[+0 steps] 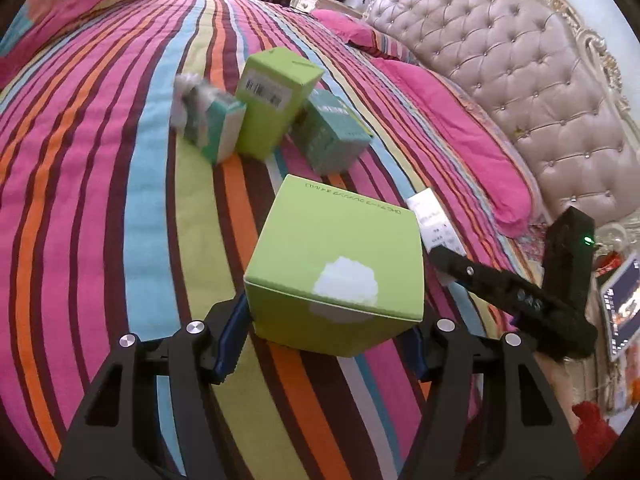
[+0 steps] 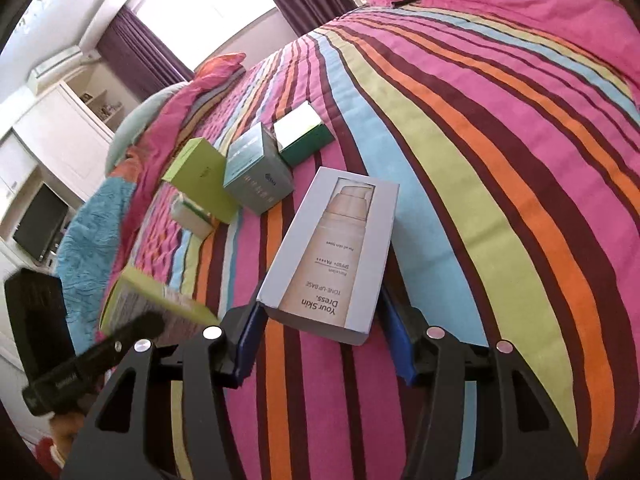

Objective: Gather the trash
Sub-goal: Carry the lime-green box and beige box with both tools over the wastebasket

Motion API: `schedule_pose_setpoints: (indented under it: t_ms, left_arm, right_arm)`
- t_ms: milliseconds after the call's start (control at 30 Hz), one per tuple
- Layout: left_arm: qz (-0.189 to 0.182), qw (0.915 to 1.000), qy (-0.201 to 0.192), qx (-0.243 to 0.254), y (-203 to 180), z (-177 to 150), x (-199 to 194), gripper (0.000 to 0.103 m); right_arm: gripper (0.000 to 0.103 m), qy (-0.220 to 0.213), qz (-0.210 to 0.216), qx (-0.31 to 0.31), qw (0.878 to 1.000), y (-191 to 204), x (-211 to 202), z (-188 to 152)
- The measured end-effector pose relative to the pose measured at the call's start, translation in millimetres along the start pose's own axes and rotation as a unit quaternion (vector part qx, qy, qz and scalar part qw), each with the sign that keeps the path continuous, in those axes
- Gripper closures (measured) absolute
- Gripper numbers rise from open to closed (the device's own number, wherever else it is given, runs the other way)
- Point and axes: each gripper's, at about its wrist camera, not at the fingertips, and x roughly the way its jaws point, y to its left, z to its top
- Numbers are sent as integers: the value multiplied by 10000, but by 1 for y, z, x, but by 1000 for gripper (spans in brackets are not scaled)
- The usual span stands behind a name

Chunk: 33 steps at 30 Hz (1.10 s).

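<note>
Setting: a striped bedspread [image 1: 100, 200] is seen below 2 handheld grippers, with empty cosmetic cartons scattered on it as the trash to be collected.
Left gripper [image 1: 332, 336]: a lime-green box [image 1: 336, 264] is pinched between the blue pads; the box is carried above the cover, 1 corner pointed down.
Right gripper [image 2: 320, 340]: a grey carton [image 2: 332, 252] is clamped at its near end; its long axis is run straight ahead along the fingers, away from the camera.
Key relation: the remaining pile is found ahead of both tools, further up the bed; it is judged nearer the left gripper, though both tools are already loaded.
Remaining pile: a tall green box [image 1: 272, 100], a teal box [image 1: 332, 136], a small mint box [image 1: 216, 128] and a dark-green box [image 2: 304, 132] are left on the cover, close together.
Readable print: "Your Skin Dress, TONE-UP BASE" and "SPF50+ PA++++" are read on the grey carton, upside down to the camera.
Other marks: a barcode label is shown on the tall green box; the small line on the lime-green box is not legible.
</note>
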Motion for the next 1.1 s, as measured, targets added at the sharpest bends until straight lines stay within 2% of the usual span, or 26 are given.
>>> schedule_pose_setpoints:
  t_ms: [200,333,667,967,1100]
  left_arm:
    - [-46,9998,1,-175,-2,-42,-31,41]
    - [67,9998,31,-193,-7,-65,-48,41]
    - [142,9998,4,134,-33,-111,-94,41]
    - [246,9987,311,325,-44,-161,-117,41]
    - [272,9975,493,432,-49,-182,-119,41]
  right_arm:
    - [51,-23,238,56,9997,2,-25,-14]
    - [51,-16,324,-34,9995,8,-42,-24]
    - [51,84,483,-310,9983,17,-84,-59]
    - [51,391,484,-761,9952,34,-117,-97]
    - [51,737,498,-832,9926,36,-118,-122]
